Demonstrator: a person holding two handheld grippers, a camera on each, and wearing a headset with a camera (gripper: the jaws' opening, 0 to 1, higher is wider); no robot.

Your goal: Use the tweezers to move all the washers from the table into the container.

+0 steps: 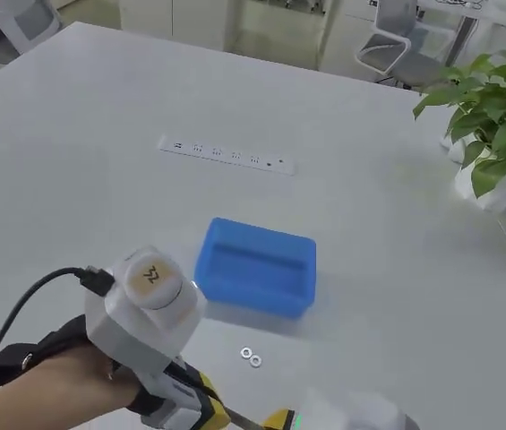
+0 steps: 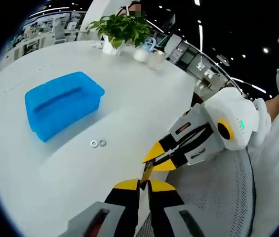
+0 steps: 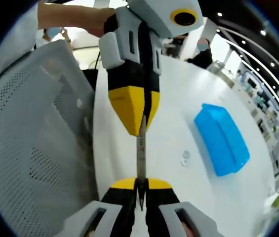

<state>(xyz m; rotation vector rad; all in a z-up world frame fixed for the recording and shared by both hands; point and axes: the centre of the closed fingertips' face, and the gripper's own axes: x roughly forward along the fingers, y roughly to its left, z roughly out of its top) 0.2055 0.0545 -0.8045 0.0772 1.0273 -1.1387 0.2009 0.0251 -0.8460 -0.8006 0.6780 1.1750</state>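
Note:
Two small metal washers (image 1: 251,356) lie side by side on the white table, just in front of the empty blue container (image 1: 254,300). My left gripper (image 1: 221,414) and right gripper (image 1: 279,418) meet tip to tip at the table's near edge. In the left gripper view, my left gripper (image 2: 144,183) is shut on one end of the thin tweezers (image 2: 147,173), and the right gripper (image 2: 154,159) closes on the other end. The right gripper view shows the tweezers (image 3: 140,148) spanning from my right gripper (image 3: 140,183) to the left gripper (image 3: 138,121), with the washers (image 3: 185,158) and container (image 3: 221,138) beyond.
A white power strip (image 1: 226,154) lies behind the container. A potted plant (image 1: 494,107) stands at the table's far right. A grey mesh chair (image 3: 35,138) sits off the near edge, under the grippers.

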